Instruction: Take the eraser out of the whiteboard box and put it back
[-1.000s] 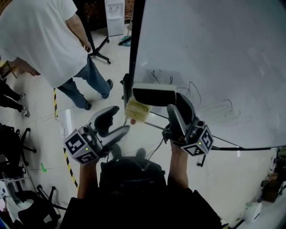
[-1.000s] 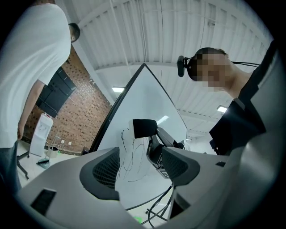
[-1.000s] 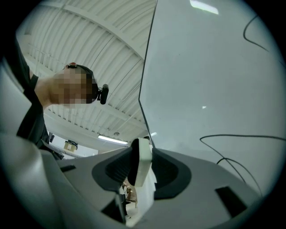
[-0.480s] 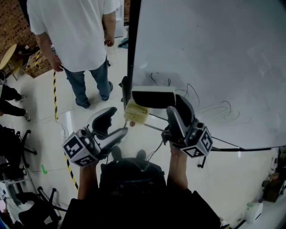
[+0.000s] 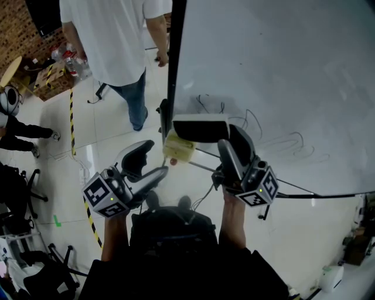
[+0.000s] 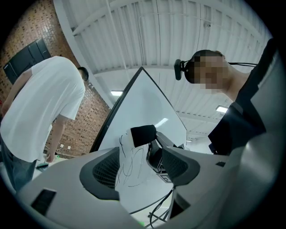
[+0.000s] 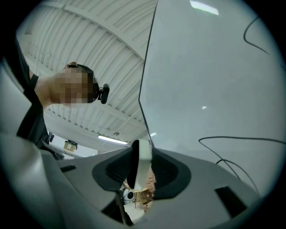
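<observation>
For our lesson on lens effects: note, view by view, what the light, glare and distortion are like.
Head view: dim, with sheen on the floor tiles and a flat grey whiteboard. Left gripper view: fisheye, black corners, bowed ceiling ribs, the left tool looming large. Right gripper view: same curved frame, lamp glare atop the whiteboard, the eraser in the right tool soft.

On my feed, the bystander in the white T-shirt (image 5: pixel 111 41) has walked from the frame's upper left to top centre, beside the whiteboard (image 5: pixel 281 70) edge.
</observation>
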Tool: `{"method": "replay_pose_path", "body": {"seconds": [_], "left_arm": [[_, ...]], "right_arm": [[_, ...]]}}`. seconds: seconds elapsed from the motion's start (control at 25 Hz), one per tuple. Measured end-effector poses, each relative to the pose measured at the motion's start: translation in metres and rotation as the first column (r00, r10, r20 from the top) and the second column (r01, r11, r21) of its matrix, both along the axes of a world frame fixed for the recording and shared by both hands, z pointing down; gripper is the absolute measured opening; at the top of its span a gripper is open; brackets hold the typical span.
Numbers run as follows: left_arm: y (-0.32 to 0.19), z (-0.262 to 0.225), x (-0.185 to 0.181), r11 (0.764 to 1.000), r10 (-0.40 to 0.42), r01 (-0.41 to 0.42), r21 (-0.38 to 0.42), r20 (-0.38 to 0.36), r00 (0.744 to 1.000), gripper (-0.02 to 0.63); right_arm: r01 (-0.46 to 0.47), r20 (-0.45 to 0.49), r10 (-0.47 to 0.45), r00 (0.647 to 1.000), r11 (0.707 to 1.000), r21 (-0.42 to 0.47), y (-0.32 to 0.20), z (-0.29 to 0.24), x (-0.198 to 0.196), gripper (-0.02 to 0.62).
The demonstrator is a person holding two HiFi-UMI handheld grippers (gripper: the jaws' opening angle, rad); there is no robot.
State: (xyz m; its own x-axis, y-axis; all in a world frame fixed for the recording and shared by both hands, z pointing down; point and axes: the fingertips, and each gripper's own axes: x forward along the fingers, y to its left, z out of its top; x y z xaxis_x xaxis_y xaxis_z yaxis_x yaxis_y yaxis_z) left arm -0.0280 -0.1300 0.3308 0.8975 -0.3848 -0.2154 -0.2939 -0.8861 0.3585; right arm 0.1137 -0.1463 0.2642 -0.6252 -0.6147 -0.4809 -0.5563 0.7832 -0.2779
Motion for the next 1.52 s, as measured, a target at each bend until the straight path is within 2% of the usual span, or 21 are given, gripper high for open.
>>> {"method": "replay_pose_path", "body": {"seconds": [0.36, 0.72, 1.24, 1.52], "left_arm": [[-0.001, 0.004, -0.001, 1.0, -0.009, 0.009, -0.009, 0.006, 1.0, 0.293], [-0.001, 0.009, -0.003, 1.0, -0.015, 0.015, -0.021, 0.001, 1.0, 0.293], [-0.003, 0.015, -0.007, 0.999, -0.022, 0.023, -0.038, 0.024, 0.999, 0.293], [-0.005, 0.02, -0.007, 0.998, -0.025, 0.027, -0.049, 0.029, 0.999, 0.293]], "right_arm": [[-0.019, -0.044, 0.017, 0.999, 1.0, -0.025, -0.004, 0.011, -0.002, 0.152], [-0.043, -0.145, 0.034, 0.989, 0.997, -0.062, -0.011, 0.032, -0.007, 0.152], [-0.065, -0.3, 0.022, 0.954, 0.989, -0.134, -0.025, 0.071, -0.017, 0.152], [-0.07, -0.393, 0.0, 0.92, 0.984, -0.164, -0.032, 0.096, -0.026, 0.152]]}}
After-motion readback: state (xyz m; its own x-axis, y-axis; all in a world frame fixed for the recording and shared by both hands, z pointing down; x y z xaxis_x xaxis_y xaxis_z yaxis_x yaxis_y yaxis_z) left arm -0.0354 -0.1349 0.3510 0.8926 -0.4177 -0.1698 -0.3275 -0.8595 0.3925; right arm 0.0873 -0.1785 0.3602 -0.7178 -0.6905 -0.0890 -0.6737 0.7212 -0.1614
